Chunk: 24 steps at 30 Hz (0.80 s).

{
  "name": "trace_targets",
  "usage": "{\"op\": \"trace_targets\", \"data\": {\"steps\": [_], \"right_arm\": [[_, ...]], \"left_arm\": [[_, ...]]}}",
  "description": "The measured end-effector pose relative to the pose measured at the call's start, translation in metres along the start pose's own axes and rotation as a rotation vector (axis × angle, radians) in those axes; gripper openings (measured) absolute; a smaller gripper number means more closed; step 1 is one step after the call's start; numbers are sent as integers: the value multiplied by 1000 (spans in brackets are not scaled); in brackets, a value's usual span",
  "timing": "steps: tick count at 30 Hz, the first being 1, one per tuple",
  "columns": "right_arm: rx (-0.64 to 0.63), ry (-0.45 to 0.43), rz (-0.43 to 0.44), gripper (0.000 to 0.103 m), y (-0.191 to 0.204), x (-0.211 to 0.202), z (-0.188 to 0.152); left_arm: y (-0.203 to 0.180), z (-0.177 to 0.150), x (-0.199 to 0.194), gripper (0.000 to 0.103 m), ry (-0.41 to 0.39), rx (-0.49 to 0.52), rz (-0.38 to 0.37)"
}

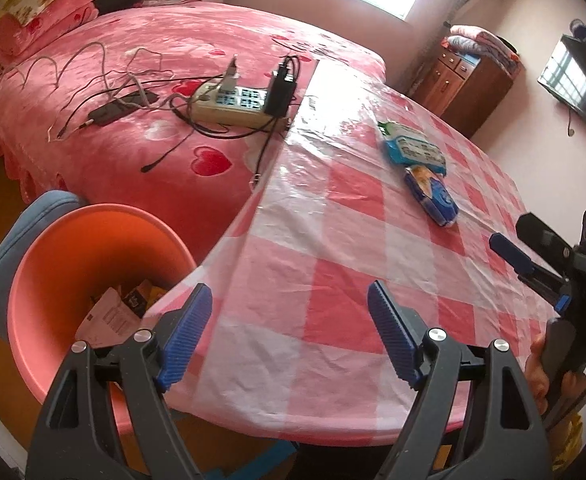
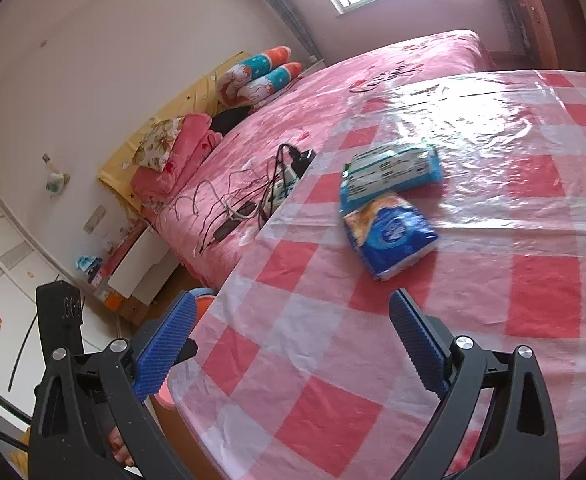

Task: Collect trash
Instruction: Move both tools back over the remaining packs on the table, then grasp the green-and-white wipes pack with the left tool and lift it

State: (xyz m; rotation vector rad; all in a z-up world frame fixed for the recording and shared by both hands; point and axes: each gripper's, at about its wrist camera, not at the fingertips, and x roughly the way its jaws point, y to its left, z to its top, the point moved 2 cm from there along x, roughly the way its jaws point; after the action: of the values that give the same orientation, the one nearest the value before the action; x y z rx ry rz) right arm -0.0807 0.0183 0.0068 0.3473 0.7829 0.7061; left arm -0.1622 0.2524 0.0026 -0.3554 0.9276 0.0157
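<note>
Two hand-held grippers hover over the near edge of a table (image 1: 333, 240) draped in pink-and-white checked plastic, with trash waiting farther across the cloth. The left gripper (image 1: 289, 336) stands with its blue ribbed jaws spread wide and nothing between them, its left finger above the rim of an orange bin (image 1: 73, 240) that sits on the floor just beside the table. Inside the bin lie a white printed paper (image 1: 109, 314) and a dark yellow-marked wrapper (image 1: 143, 298) (both low down near the bottom). The right gripper (image 2: 293, 344) is likewise released, jaws apart and empty, pointing across the tablecloth toward two packets lying well ahead of it. The nearer one is a blue tissue pack (image 2: 391, 238), crumpled and tilted, touching the edge of a light-blue wipes packet (image 2: 393, 170) just beyond it. In the left wrist view the same pair lies toward the far right of the table, well apart from the bin. Behind the table a pink bed (image 1: 153, 60) carries a beige power strip (image 1: 233, 104) with a black charger (image 1: 279, 90) plugged in and a tangle of cables (image 1: 105, 80).
</note>
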Motion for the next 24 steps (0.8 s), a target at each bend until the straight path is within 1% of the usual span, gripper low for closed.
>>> {"op": "trace_targets", "data": {"steps": [8, 11, 13, 17, 20, 24], "right_arm": [[81, -44, -31, 96, -40, -21, 11], [114, -56, -39, 96, -55, -28, 15], [130, -64, -47, 96, -64, -32, 16], [161, -86, -64, 96, -81, -44, 20], [163, -117, -100, 96, -91, -56, 23], [173, -142, -126, 96, -104, -68, 27]], "left_arm": [[-25, 4, 3, 81, 6, 47, -3], [-39, 10, 5, 81, 5, 65, -15], [-49, 16, 9, 81, 9, 66, -39], [-71, 26, 18, 81, 21, 37, -117], [-90, 34, 30, 81, 36, 22, -164], [-117, 41, 50, 81, 51, 21, -191]]}}
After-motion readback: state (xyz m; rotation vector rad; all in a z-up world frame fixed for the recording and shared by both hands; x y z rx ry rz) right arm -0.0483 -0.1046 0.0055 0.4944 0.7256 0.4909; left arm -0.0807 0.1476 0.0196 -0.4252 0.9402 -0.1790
